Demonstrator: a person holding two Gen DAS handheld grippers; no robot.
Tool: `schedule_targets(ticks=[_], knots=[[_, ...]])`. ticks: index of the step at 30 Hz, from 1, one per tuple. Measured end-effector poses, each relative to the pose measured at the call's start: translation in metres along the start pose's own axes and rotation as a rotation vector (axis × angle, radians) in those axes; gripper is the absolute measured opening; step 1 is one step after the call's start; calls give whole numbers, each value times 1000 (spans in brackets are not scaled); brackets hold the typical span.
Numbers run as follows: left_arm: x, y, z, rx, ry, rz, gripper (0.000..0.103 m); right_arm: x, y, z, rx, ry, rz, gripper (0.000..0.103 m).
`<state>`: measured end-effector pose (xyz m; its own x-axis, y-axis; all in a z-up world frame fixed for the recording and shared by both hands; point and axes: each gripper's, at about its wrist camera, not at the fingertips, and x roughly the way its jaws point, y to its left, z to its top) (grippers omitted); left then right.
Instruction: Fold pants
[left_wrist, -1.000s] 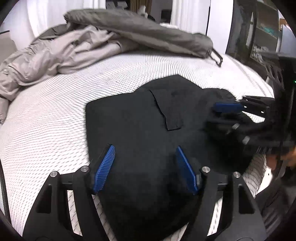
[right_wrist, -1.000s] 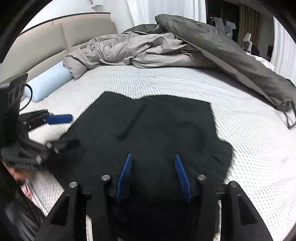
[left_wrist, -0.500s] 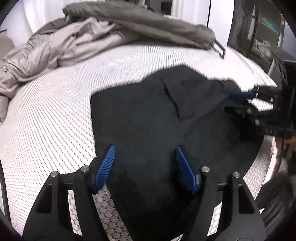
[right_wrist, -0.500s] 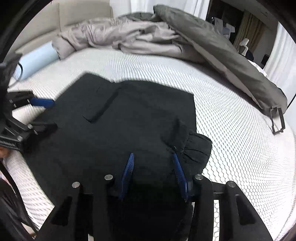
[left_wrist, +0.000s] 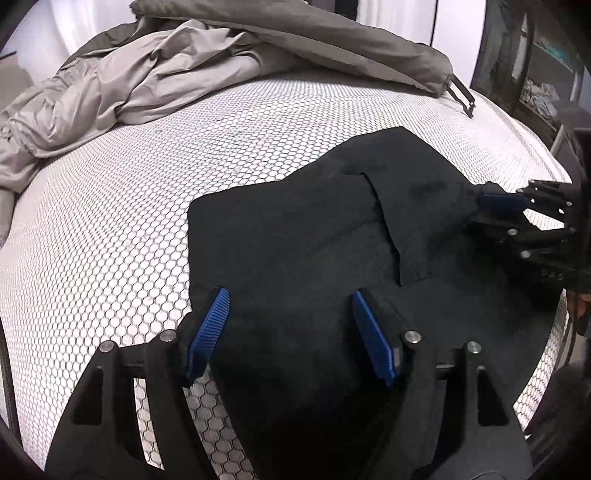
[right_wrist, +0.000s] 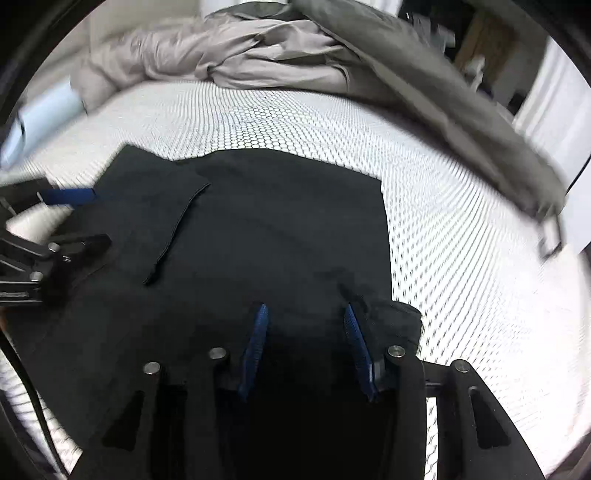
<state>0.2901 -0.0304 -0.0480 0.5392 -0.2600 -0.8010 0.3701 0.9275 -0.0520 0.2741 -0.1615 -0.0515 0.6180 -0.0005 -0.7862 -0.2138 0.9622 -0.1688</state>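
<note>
The pants (left_wrist: 303, 236) are plain black, with no pattern; the mattress cover (left_wrist: 110, 206) beneath them is white with a fine dark honeycomb mesh; the rumpled duvet (left_wrist: 122, 85) is pale greyish beige on one face and darker olive grey on the other; both grippers have black frames and ribbed blue pads (left_wrist: 208, 328); the bolster (right_wrist: 40, 114) is light blue.

My left hand-held gripper (left_wrist: 290, 332) fills the lower frame: matte black linkage arms, silver round screw heads, ribbed blue pads (left_wrist: 208, 330). My right hand-held gripper (right_wrist: 306, 347) looks identical, its blue pads (right_wrist: 255, 347) narrower-looking edge-on.
</note>
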Motion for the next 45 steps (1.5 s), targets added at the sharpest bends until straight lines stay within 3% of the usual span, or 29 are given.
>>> schedule_targets(ticks=[2,6,9,11,13,18,20,22,24,26,29,31,33,36,39,40,42,45], knots=[[-7,-2,6,-7,-23,4,61,-7,-1,2,3,-25,13,44],[-15,-5,29,-37,-115,8,61,-18,12,13,45,-73,76,44],[9,-10,44,-65,-73,32,61,-4,26,32,43,-69,56,44],[32,-15,47,-60,-16,74,61,8,34,39,40,-46,38,44],[41,-13,47,-72,-8,71,61,26,35,44,32,3,12,45],[31,2,37,-101,-9,107,68,28,12,28,50,27,-97,45],[24,11,31,-116,-7,141,68,23,4,21,61,23,-47,45],[9,14,23,-132,-9,171,60,18,2,20,59,0,-34,45],[-14,13,13,-134,-49,120,58,7,7,19,59,-24,-26,45],[-36,-1,3,-108,-105,43,58,-5,15,20,53,-57,64,46],[-35,-26,-16,5,-74,-56,58,-11,35,18,6,-58,182,49],[-17,-32,-32,54,-4,-54,60,-1,48,10,-39,-21,211,50],[-22,-27,-42,75,-22,-63,63,10,45,-3,-97,-1,119,50],[-37,-12,-51,32,-23,-24,63,2,17,-18,-66,-17,83,50],[-52,-14,-55,16,-63,9,61,-18,4,-27,-42,-68,116,50],[-57,-19,-55,24,-83,-8,61,-25,5,-28,-35,-80,114,50],[-58,-38,-56,66,-105,-60,61,-37,17,-28,-31,-116,213,50],[-42,-64,-58,154,-48,-64,62,-34,49,-28,-78,-91,297,51]])
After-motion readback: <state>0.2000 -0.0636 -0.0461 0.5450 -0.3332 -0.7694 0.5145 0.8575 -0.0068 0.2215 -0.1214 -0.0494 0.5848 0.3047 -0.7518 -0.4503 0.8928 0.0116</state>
